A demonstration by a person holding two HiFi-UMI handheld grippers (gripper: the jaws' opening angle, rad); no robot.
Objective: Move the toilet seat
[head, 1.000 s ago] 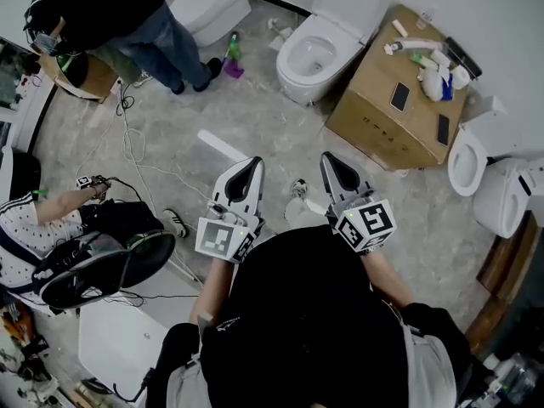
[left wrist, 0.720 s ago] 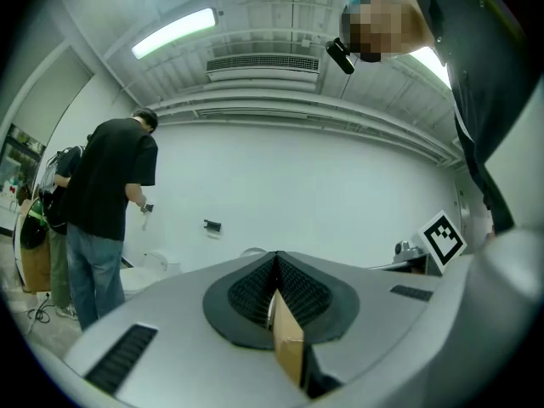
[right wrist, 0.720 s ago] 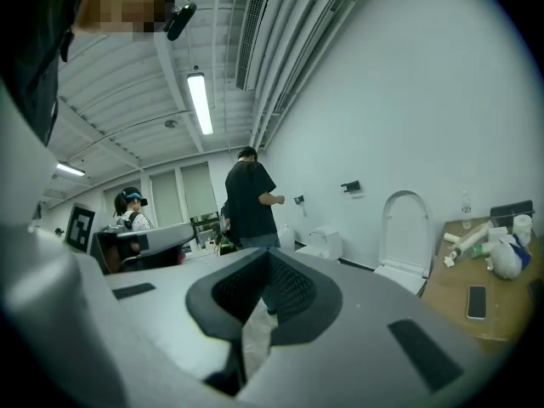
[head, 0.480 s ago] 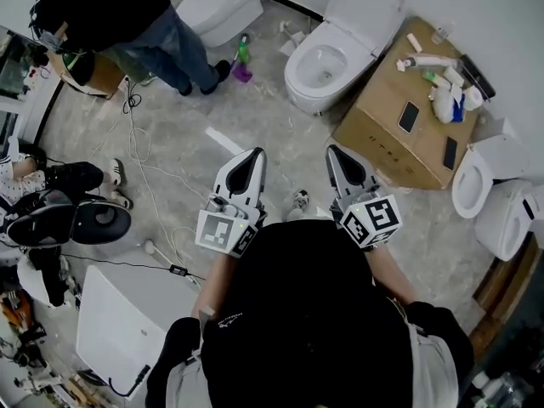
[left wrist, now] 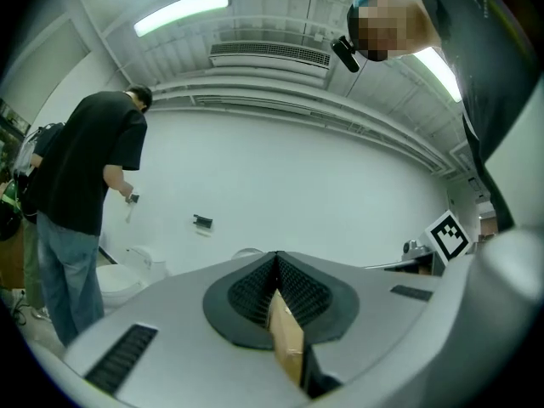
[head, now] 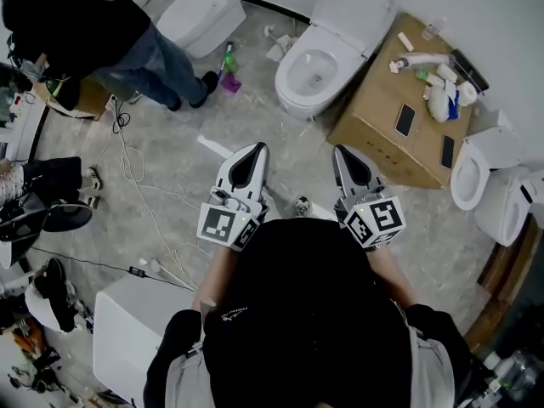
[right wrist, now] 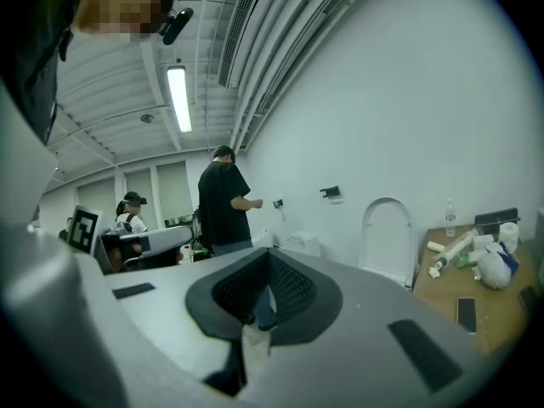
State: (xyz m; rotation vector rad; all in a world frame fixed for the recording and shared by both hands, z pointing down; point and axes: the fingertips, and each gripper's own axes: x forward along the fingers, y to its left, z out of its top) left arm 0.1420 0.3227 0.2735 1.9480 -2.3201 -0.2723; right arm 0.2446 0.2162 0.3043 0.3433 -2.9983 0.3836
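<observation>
Closed left tool (head: pixel 252 153) and right tool (head: pixel 344 153) cover their holder's hands

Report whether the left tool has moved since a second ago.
Yes. The left tool has moved forward, toward the open toilet: the strip of floor between its tip and the bowl's front rim is narrower than before.

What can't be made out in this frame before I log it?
Head view: whether a seat lies on the toilet rim; too small to separate.
Gripper views: the bowl, hidden behind the left gripper and right gripper; only the raised lid shows.
Head view: the floor at the person's feet, hidden by their head.
Head view: small items on the box, too small to name.
</observation>
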